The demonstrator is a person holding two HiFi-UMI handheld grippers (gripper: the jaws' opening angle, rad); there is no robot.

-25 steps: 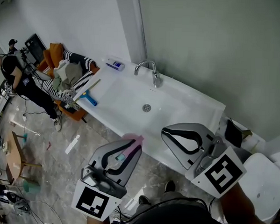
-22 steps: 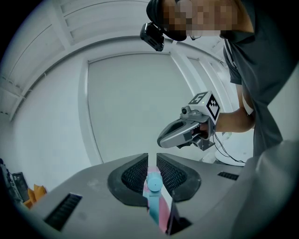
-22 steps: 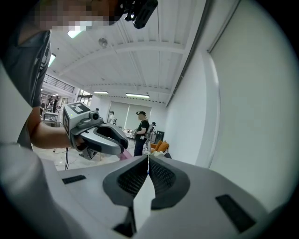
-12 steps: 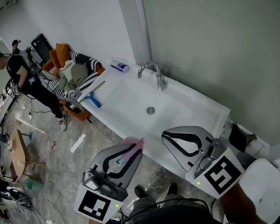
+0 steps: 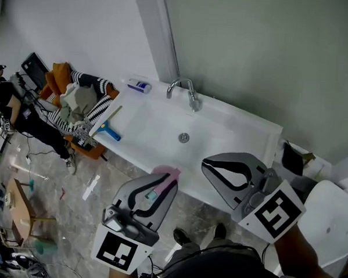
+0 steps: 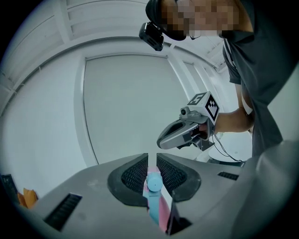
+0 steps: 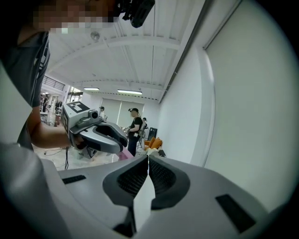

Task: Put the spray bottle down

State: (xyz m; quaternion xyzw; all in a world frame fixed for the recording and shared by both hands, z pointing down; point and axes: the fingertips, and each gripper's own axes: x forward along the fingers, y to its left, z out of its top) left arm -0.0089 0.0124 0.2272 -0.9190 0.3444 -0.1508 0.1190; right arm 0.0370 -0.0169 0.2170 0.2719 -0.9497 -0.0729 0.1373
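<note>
While hanging at the near rim of the bathtub, still pinches the pink-and-blue spray bottle in the left gripper, nozzle up between the pads. Keeps the right gripper pressed together on nothing, by the same rim, further right. Matches half a second ago, bar a slight slide of the bathtub in view. Beyond: faucet on the bathtub's far rim, blue squeegee at its left end, small bottle on its far left corner.
</note>
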